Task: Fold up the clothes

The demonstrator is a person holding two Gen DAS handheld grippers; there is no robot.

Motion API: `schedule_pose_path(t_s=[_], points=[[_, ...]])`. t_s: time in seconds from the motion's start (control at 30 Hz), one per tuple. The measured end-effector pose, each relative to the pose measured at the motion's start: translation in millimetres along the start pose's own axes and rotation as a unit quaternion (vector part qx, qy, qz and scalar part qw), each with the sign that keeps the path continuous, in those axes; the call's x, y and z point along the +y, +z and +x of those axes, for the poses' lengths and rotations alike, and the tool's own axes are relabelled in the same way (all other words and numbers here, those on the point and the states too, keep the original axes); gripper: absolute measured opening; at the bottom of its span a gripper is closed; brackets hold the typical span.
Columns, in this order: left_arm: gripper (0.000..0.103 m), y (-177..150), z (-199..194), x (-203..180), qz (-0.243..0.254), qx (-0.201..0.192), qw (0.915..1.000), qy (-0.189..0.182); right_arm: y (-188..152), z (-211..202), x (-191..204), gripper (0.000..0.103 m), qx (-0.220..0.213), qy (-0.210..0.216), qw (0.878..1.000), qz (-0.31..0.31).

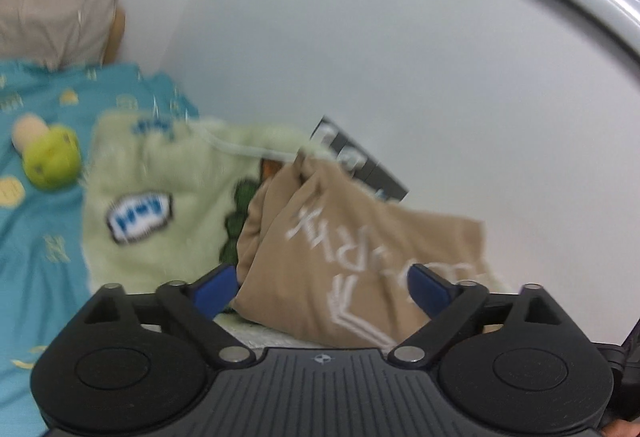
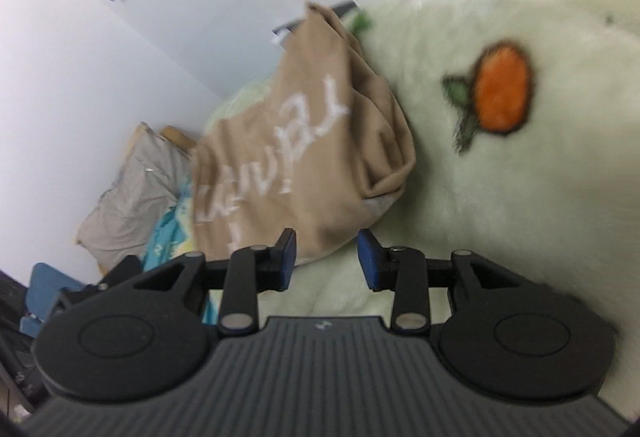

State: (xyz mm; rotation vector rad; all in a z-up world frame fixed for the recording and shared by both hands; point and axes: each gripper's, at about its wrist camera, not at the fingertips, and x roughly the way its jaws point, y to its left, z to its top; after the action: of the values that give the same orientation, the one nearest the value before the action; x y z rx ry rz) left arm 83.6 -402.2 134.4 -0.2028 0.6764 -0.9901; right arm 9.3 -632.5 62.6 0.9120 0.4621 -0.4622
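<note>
A tan garment (image 1: 340, 237) with white lettering lies bunched on a pale green fleece blanket (image 1: 160, 173), close to the wall. My left gripper (image 1: 322, 283) is open wide, and the near end of the garment sits between its blue pads (image 1: 214, 287) without touching them. In the right wrist view the same tan garment (image 2: 288, 141) rises in a heap on the blanket (image 2: 520, 197), which has an orange fruit printed on it. My right gripper (image 2: 327, 241) is partly open; the garment's lower edge hangs into the gap and the pads (image 2: 366, 253) do not press on it.
A teal sheet (image 1: 48, 237) with yellow prints covers the bed on the left, with a green plush toy (image 1: 50, 157) on it. A grey-beige pillow (image 1: 56, 17) lies at the head. A dark box (image 1: 360, 161) leans against the white wall behind the garment.
</note>
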Motion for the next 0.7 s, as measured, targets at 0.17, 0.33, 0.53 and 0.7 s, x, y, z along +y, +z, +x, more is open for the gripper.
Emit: schedule_pose_path(t_s=[0.17, 0.33, 0.53, 0.7], points=[[0.103, 6, -90, -46, 0.058, -0.051, 0.9968, 0.019, 1, -64, 21, 0.038, -0.045, 0.021, 0.997, -0.059], [0.103, -9, -161, -75, 0.102, -0.089, 0.9902, 0.035, -19, -129, 34, 0.052, -0.096, 0.039, 0.984, -0.146], [0.103, -41, -215, -90, 0.143, -0.126, 0.9804, 0.049, -68, -186, 45, 0.091, -0.166, 0.061, 0.959, -0.223], [0.103, -70, -235, -93, 0.175, -0.156, 0.9697, 0.068, -101, -202, 48, 0.091, -0.210, 0.054, 0.941, -0.260]])
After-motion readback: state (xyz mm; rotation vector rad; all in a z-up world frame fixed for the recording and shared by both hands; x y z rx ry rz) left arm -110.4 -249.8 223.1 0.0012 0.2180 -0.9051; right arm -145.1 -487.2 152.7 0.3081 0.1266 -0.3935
